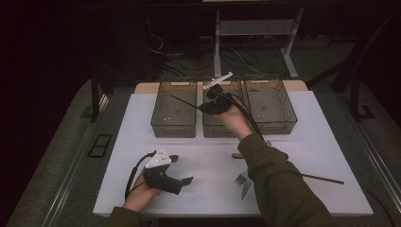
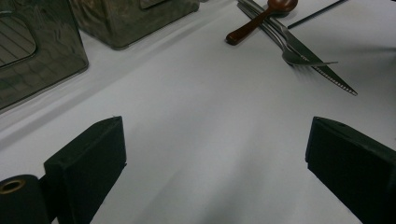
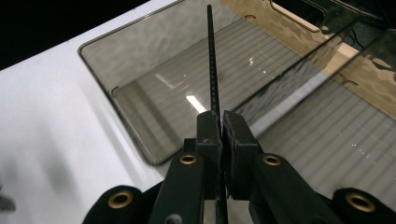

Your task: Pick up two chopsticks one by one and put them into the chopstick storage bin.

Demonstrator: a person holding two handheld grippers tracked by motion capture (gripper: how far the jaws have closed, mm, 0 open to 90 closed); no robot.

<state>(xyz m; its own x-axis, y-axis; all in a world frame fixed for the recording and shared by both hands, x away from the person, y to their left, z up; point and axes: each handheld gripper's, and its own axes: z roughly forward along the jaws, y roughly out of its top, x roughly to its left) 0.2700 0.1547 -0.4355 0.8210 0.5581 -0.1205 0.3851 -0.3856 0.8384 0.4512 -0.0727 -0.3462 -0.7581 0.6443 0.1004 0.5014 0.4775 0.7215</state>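
Observation:
My right gripper hovers over the back of the table, shut on a thin black chopstick. The chopstick points left over the left clear bin. In the right gripper view the chopstick runs straight out from between the closed jaws, above that bin's ribbed floor. My left gripper rests near the table's front left, open, with nothing between its jaws. The left gripper view shows bare white table between its jaws.
Three clear bins stand in a row at the back: left, middle, right. A wooden spoon, fork and knife lie together right of centre. A second black chopstick lies at the front right.

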